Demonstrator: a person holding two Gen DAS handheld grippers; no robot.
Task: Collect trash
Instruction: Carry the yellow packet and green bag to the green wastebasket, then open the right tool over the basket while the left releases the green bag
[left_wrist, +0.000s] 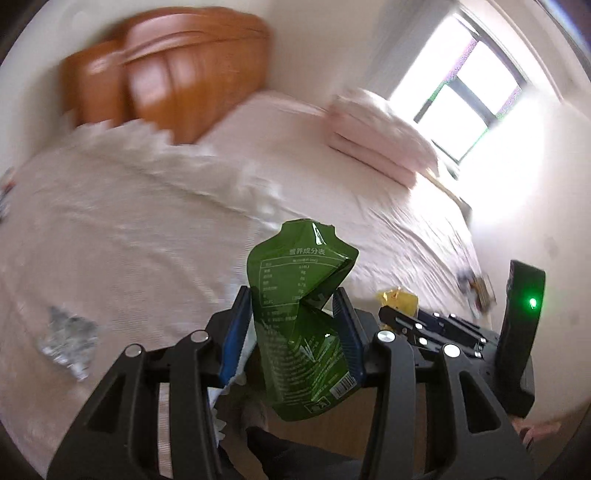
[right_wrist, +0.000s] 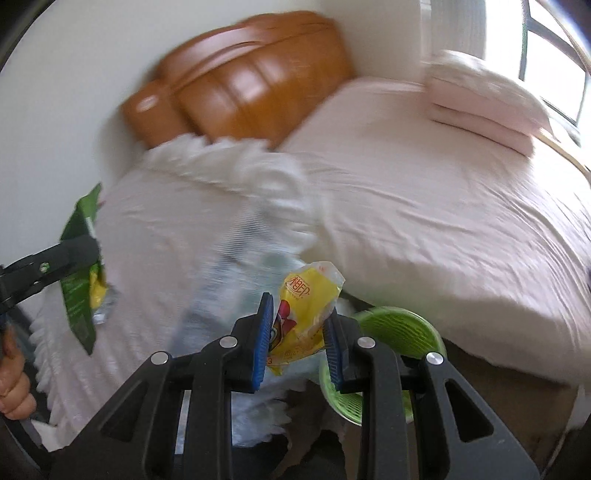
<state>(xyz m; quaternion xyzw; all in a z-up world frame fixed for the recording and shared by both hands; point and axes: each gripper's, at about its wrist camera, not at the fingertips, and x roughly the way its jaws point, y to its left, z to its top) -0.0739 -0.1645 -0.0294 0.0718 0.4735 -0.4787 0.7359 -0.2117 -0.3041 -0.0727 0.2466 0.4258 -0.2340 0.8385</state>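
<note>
Strong daylight enters through the dark-framed glass window (left_wrist: 469, 99) and burns out to pure white, washing the near wall and the folded pale pink quilt (left_wrist: 376, 136). Motion blur smears the orange-brown wooden headboard (right_wrist: 243, 77) and the pink bed sheet (left_wrist: 129, 229) in both views. The crumpled green foil pouch (left_wrist: 299, 325) stays sharp. Fisheye bending curves the edges, with dark corners.
</note>
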